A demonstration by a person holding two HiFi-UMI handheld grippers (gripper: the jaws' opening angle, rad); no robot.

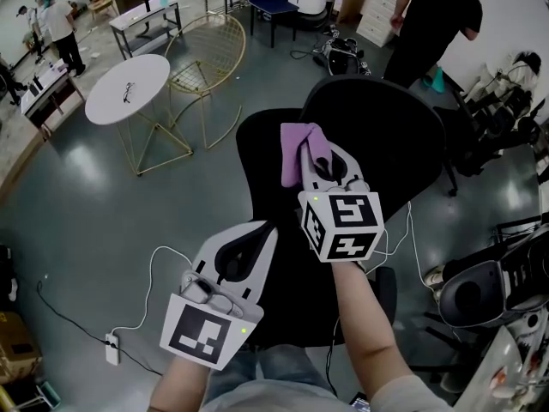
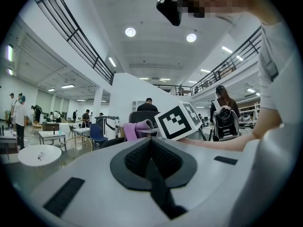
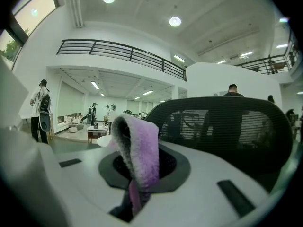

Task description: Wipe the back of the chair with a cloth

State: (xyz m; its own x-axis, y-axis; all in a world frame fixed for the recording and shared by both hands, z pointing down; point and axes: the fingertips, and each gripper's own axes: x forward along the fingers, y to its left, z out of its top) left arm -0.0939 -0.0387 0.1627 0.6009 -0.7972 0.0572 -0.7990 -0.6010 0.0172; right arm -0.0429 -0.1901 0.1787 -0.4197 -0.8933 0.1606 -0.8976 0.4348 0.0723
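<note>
A round white table stands to the left of the black chair. The left gripper hangs over the front of the chair's seat. Its jaws are pressed together with nothing in them. The right gripper pinches a purple cloth over the seat, close to the chair's back. A person in black stands behind the chair.
</note>
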